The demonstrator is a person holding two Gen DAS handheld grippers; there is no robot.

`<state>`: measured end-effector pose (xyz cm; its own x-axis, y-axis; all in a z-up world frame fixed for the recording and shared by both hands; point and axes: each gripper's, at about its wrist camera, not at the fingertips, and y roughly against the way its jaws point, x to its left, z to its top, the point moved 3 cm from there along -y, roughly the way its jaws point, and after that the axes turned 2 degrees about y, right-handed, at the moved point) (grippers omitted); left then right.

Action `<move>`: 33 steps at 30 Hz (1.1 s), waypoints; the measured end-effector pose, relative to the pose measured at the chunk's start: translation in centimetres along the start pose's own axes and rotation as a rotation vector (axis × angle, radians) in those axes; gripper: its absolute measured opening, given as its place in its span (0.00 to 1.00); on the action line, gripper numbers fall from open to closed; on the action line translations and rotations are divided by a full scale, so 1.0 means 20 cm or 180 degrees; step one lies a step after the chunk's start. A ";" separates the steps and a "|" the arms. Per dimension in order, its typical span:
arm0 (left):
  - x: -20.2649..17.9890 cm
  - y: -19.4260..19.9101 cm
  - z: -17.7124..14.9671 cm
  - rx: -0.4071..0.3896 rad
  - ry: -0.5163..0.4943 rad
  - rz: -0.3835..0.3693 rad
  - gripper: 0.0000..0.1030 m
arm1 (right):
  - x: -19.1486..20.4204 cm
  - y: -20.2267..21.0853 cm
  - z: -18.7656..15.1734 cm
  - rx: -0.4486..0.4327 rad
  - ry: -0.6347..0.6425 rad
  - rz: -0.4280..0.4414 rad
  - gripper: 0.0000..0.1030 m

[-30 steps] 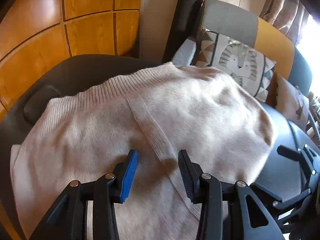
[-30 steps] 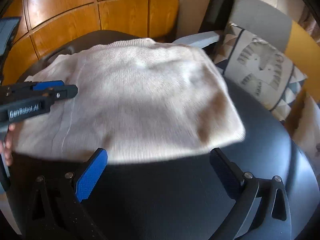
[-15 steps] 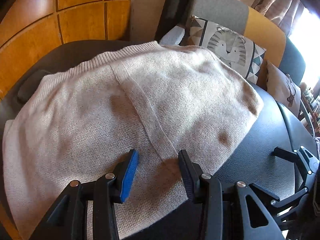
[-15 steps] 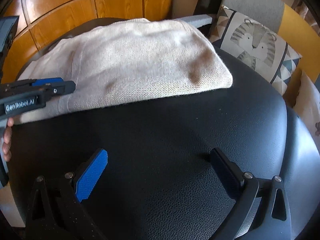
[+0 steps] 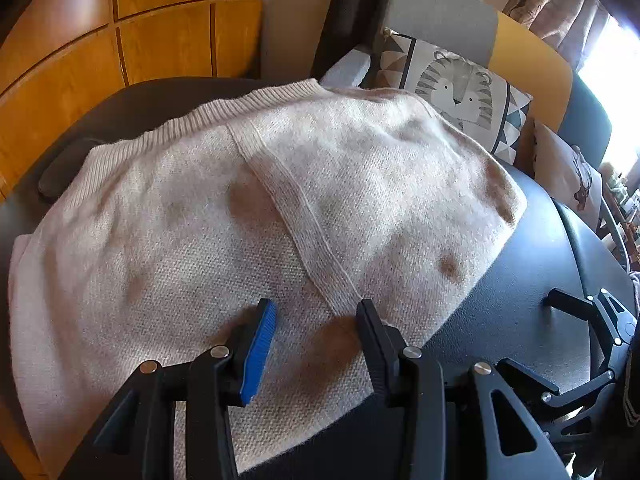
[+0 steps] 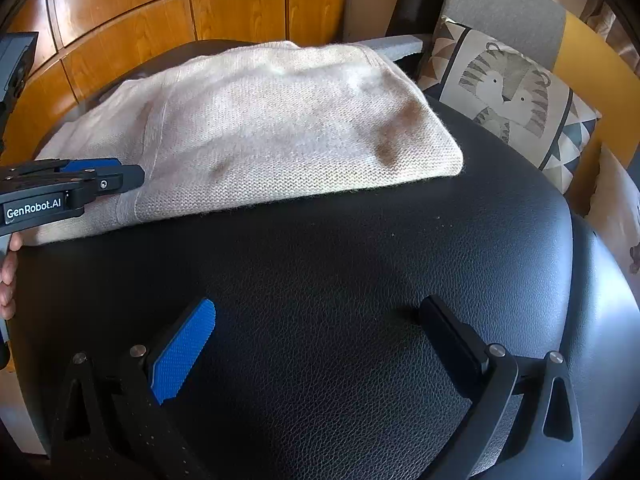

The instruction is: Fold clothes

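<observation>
A folded beige knit sweater [image 5: 280,220] lies flat on a black leather surface [image 6: 360,260], ribbed hem toward the far side. My left gripper [image 5: 316,308] hovers open over the sweater's near edge with only the knit beneath its fingers. In the right wrist view the sweater [image 6: 280,132] sits at the far half of the surface. The left gripper [image 6: 80,184] is at the sweater's left end there. My right gripper [image 6: 316,308] stands wide open over bare leather, well short of the sweater, holding nothing.
A tiger-print cushion [image 6: 508,88] leans on a grey and yellow chair back at the right. Orange wooden panels [image 5: 120,40] form the wall behind. A hand [image 6: 8,272] holds the left gripper at the frame's edge. Another cushion [image 5: 568,184] lies far right.
Both grippers have drawn back toward me. The right gripper has left the sweater's near edge and now sits over bare leather. The sweater lies still.
</observation>
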<state>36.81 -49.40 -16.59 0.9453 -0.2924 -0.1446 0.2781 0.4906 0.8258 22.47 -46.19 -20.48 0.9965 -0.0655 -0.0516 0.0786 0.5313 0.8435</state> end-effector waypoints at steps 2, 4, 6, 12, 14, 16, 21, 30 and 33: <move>0.00 0.01 -0.01 0.0005 0.0010 -0.0013 0.42 | 0.00 0.00 0.00 0.0014 -0.0006 0.0000 1.00; 0.00 0.02 -0.02 0.0010 0.0020 -0.0027 0.42 | -0.01 0.02 -0.01 0.0041 -0.0027 -0.0015 1.00; 0.00 0.03 -0.02 0.0017 0.0028 -0.0039 0.42 | -0.01 0.03 -0.03 0.0051 -0.0046 -0.0026 1.00; -0.02 0.07 -0.08 0.0042 0.0049 -0.0097 0.42 | -0.02 0.09 -0.11 0.0109 -0.0139 -0.0103 1.00; -0.04 0.09 -0.11 0.0050 0.0050 -0.0130 0.42 | -0.04 0.12 -0.15 0.0108 -0.0236 -0.0115 1.00; -0.07 0.11 -0.14 0.0062 0.0028 -0.0162 0.42 | -0.06 0.17 -0.20 0.0096 -0.0337 -0.0126 1.00; -0.19 0.13 -0.22 0.0147 -0.0047 -0.0299 0.42 | -0.10 0.25 -0.32 0.0087 -0.0533 -0.0204 1.00; -0.44 0.18 -0.36 0.0268 -0.0236 -0.0473 0.42 | -0.28 0.46 -0.58 -0.0062 -0.1069 -0.0469 1.00; -0.52 0.19 -0.40 0.0289 -0.0320 -0.0506 0.42 | -0.37 0.54 -0.67 -0.0108 -0.1275 -0.0635 1.00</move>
<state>29.43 -37.96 -16.22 0.8677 -0.4428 -0.2257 0.4016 0.3570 0.8434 16.22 -28.61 -18.27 0.8729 -0.4879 0.0053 0.2756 0.5020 0.8198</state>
